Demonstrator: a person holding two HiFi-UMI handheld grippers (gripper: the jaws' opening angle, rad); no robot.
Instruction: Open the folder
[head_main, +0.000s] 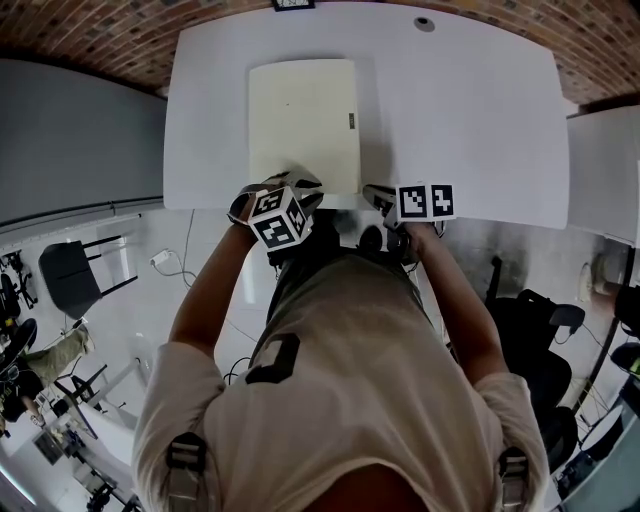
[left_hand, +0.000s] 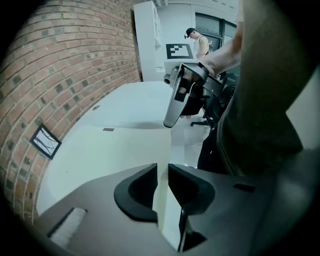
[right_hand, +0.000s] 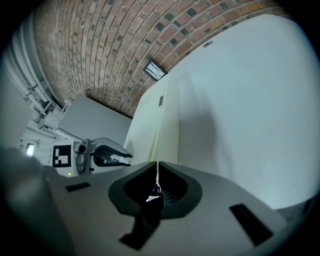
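A closed cream folder (head_main: 303, 120) lies flat on the white table (head_main: 470, 120), its near edge close to the table's front edge. My left gripper (head_main: 298, 187) sits at that near edge. In the left gripper view its jaws (left_hand: 162, 172) stand a narrow gap apart, with the folder's (left_hand: 115, 150) pale edge filling the gap. My right gripper (head_main: 380, 198) is just right of the folder's near corner, low over the table's front edge, shut with nothing in it (right_hand: 156, 167). The folder (right_hand: 150, 125) lies ahead and to its left.
A brick wall (right_hand: 100, 45) with a small framed plate (right_hand: 154, 70) backs the table. A round grommet (head_main: 425, 23) sits at the table's far side. A second white desk (head_main: 605, 160) adjoins on the right, with a black office chair (head_main: 540, 340) below it.
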